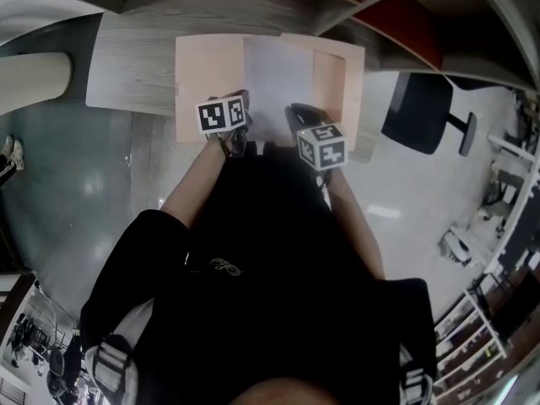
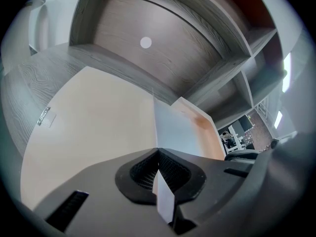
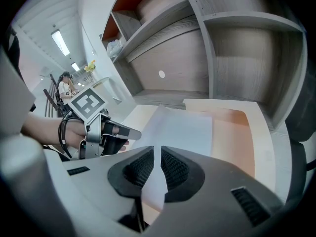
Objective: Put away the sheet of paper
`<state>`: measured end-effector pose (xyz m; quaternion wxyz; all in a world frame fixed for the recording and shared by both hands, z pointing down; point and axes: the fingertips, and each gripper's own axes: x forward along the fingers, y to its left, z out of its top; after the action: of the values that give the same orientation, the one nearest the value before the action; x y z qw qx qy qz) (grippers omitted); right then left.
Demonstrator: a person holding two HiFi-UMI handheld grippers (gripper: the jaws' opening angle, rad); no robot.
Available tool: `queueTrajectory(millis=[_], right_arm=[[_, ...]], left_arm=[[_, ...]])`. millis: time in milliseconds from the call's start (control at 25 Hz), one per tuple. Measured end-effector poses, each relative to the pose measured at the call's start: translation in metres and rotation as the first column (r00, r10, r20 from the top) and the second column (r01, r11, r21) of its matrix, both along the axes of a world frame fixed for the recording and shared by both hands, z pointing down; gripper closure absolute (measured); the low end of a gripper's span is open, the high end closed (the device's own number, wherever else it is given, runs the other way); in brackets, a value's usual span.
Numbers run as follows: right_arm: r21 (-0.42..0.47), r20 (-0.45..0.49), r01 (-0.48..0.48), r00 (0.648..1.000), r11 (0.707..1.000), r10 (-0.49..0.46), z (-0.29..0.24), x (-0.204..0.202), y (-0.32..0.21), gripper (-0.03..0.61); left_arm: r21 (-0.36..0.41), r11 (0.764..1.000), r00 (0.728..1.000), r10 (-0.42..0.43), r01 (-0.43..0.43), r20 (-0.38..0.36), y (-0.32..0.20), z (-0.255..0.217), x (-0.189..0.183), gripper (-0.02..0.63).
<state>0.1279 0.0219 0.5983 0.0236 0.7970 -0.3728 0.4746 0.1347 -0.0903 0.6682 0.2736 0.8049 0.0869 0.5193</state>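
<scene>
An open peach folder [image 1: 207, 74] lies flat on the grey wooden desk [image 1: 126, 66]. The white sheet of paper [image 1: 277, 87] rests over the folder's middle, its near edge lifted. My left gripper [image 1: 237, 138] is shut on the sheet's near left corner, and my right gripper [image 1: 295, 118] is shut on its near right corner. In the left gripper view the sheet [image 2: 175, 127] runs out from the closed jaws of the gripper [image 2: 158, 154] over the folder [image 2: 89, 127]. In the right gripper view the sheet [image 3: 180, 127] is pinched edge-on in the gripper [image 3: 160, 152], beside the folder's right flap [image 3: 239, 132] and the left gripper [image 3: 121, 132].
Grey shelf compartments [image 3: 237, 48] rise behind the desk, with red panels [image 1: 405, 15] higher up. A black office chair [image 1: 422, 112] stands on the floor to the right. A white rounded object [image 1: 34, 83] sits at the left. The desk's front edge is just under the grippers.
</scene>
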Motion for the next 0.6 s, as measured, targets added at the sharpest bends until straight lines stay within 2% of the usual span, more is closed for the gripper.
queueTrajectory(millis=[600], right_arm=[[0.010,0.017,0.024,1.000,1.000,-0.024,0.0083,-0.0027,-0.0074,0.522]], left_arm=[[0.005,1.000,1.000,0.003,-0.003,0.006,0.0032,-0.0015,-0.0031,0.569]])
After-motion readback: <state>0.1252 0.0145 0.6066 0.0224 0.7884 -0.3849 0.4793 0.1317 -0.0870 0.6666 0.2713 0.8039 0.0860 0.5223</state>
